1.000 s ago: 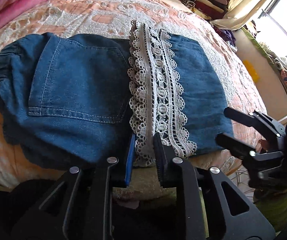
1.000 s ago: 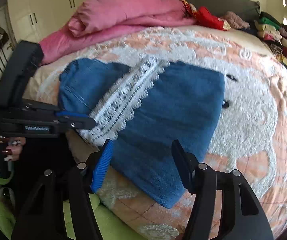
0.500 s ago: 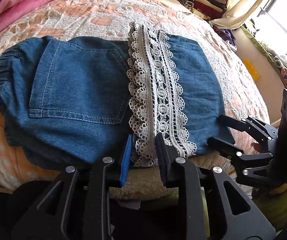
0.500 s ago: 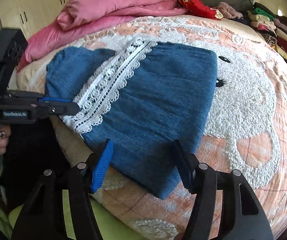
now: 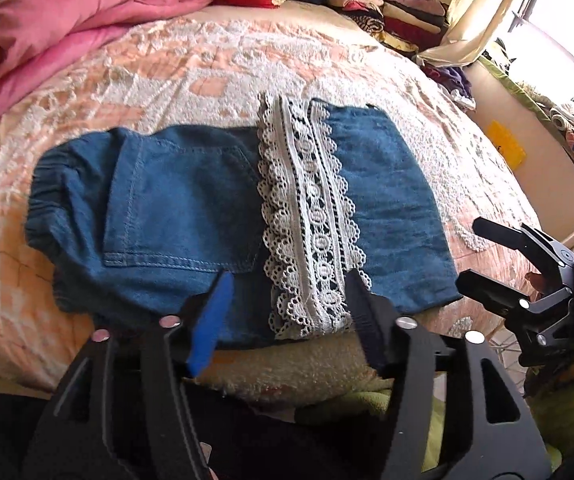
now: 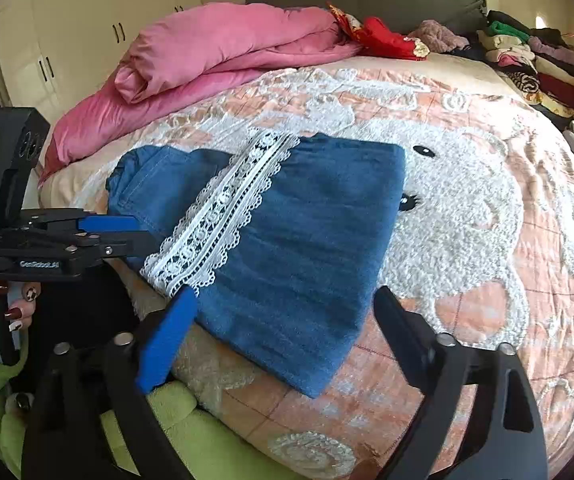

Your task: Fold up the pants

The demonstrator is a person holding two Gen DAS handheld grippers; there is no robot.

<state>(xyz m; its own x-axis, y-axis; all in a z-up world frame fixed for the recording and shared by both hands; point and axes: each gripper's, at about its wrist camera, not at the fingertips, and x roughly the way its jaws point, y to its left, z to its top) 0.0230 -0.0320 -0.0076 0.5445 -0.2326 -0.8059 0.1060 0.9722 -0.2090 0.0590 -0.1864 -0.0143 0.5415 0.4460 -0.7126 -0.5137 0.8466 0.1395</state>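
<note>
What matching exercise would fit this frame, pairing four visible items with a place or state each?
Things:
1. folded blue denim pants
2. white lace trim
3. pink quilt
4. right gripper

Descriptions:
A. bunched at the head of the bed
B. jaws wide apart, holding nothing
C. lying flat on the peach bedspread
D. running as a band across the denim

Pairs: 1-C, 2-D, 3-A, 4-B

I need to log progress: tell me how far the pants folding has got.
Done: the denim pants lie folded on the bed, lace hem across the top. In hand: nothing; the left gripper and right gripper have just been opening, jaws empty, off the cloth. Left: perhaps one more fold, or putting them away.
</note>
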